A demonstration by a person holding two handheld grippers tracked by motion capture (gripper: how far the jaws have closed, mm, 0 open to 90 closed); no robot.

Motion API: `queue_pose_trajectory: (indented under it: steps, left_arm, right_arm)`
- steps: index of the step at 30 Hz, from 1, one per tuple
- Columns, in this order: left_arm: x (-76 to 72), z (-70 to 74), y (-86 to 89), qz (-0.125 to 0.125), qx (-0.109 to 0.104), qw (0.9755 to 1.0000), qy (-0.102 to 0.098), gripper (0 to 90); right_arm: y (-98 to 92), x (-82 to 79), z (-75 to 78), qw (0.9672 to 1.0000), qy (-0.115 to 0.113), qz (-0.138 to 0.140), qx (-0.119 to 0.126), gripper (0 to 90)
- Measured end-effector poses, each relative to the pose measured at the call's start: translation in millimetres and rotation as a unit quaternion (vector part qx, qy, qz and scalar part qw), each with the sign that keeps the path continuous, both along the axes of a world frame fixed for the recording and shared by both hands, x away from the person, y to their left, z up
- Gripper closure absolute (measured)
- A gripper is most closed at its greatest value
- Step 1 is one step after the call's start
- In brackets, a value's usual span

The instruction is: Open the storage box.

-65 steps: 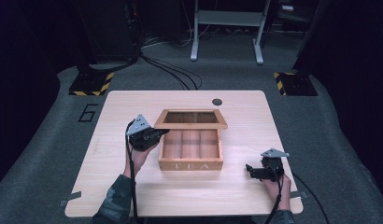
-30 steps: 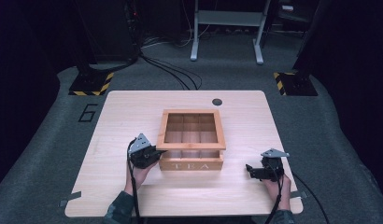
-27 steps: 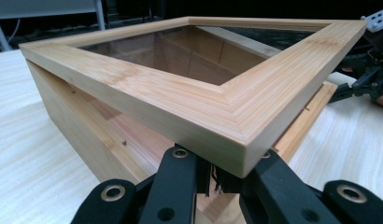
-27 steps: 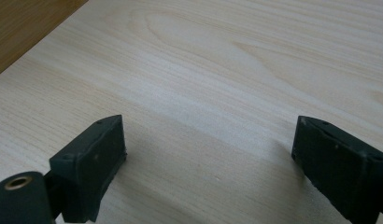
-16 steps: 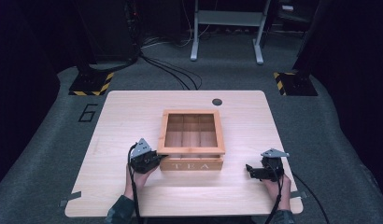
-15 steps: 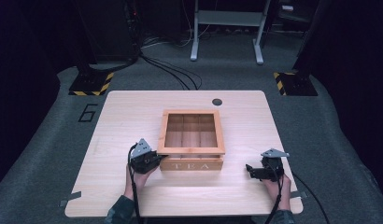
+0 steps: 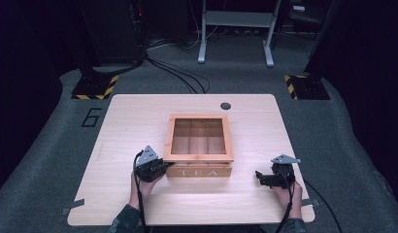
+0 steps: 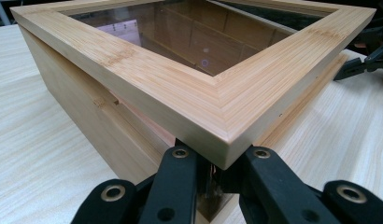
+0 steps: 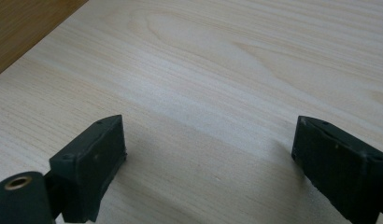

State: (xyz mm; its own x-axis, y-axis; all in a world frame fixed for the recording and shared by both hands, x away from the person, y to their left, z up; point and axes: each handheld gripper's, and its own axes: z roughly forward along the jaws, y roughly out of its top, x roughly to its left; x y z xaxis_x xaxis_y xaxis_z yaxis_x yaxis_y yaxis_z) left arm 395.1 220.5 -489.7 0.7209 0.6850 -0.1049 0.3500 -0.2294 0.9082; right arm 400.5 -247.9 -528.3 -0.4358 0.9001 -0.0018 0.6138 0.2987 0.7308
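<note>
Lowering the lid [image 7: 199,138] is nearly done; your left gripper [image 7: 160,167], clenched at its corner, brought it down on the box [image 7: 199,171] mid-table; right gripper [image 7: 261,177] idles, jaws released.

Wooden tea box [image 7: 199,151] (glass-paned lid [image 8: 213,65] slightly raised at front corner) sits mid-table.

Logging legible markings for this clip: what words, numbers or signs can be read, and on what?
"TEA": on the front face of the wooden tea box.
"6": on the grey floor left of the table.
No wording: yellow-black hazard stripes on the floor plates.
</note>
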Motion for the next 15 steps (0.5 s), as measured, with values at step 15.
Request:
queue_pose_trajectory:
  steps: [15]
  left_arm:
    - [-7.7,8.2,3.1,0.004,0.014,0.9999,0.008,83.8]
  right_arm:
    - [-0.1,0.0,-0.1,1.0000,0.000,0.000,0.000,9.3]
